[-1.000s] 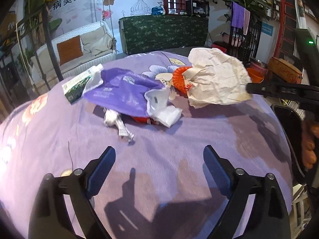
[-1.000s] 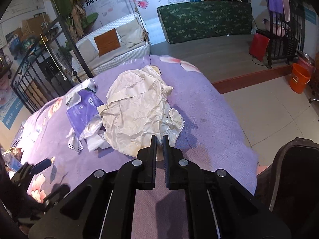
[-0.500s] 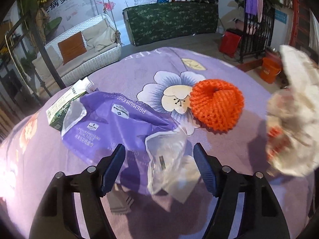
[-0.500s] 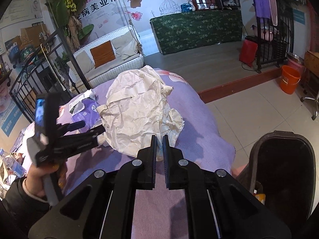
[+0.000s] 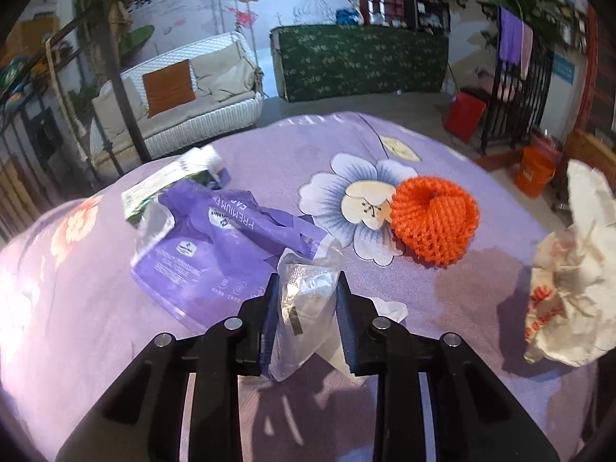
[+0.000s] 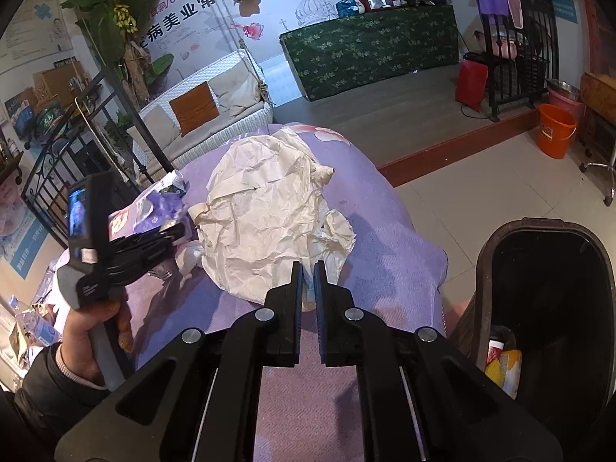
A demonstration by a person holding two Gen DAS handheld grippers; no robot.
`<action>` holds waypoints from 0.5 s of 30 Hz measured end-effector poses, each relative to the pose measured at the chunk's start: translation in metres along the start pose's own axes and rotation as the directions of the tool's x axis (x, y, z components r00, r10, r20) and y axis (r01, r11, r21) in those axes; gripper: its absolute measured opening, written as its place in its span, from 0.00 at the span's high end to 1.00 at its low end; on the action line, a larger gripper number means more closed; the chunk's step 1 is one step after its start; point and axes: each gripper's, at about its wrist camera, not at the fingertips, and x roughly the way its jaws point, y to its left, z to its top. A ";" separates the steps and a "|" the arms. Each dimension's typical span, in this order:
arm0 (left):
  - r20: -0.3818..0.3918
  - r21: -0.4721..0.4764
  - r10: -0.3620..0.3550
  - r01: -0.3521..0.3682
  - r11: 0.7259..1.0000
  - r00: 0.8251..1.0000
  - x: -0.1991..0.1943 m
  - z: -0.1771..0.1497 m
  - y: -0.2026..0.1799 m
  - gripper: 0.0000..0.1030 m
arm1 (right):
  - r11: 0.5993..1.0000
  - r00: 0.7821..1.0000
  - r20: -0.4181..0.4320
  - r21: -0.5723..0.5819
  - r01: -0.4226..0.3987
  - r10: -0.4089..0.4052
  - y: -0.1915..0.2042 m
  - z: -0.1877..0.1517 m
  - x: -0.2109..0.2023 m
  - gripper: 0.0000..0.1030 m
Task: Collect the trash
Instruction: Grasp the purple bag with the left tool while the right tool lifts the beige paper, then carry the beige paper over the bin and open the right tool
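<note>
Left hand-held gripper (image 5: 306,292) closing, clear wrapper (image 5: 304,308) between

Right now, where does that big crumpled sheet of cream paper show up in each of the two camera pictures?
Left wrist view: the crumpled cream paper hangs at the far right edge, red print showing, right of the orange mesh ball.
Right wrist view: the same paper fills the middle, pinched at its near edge by the right gripper.
Shared landmark: the white wicker sofa with the orange cushion, behind the purple-covered table.
</note>
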 end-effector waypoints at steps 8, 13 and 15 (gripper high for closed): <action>0.163 -0.064 -0.035 0.046 0.997 0.986 -0.076 -0.015 0.020 0.77 | 1.000 0.999 0.031 -0.005 -0.013 0.013 0.004 -0.006 -0.012 0.93; 0.217 -0.062 -0.087 0.103 0.993 0.972 -0.115 -0.030 0.011 0.77 | 1.000 0.999 0.041 0.000 -0.019 0.019 0.003 -0.013 -0.019 0.93; 0.232 -0.061 -0.110 0.127 0.990 0.966 -0.125 -0.036 0.006 0.77 | 1.000 0.999 0.047 0.003 -0.018 0.018 0.000 -0.016 -0.023 0.93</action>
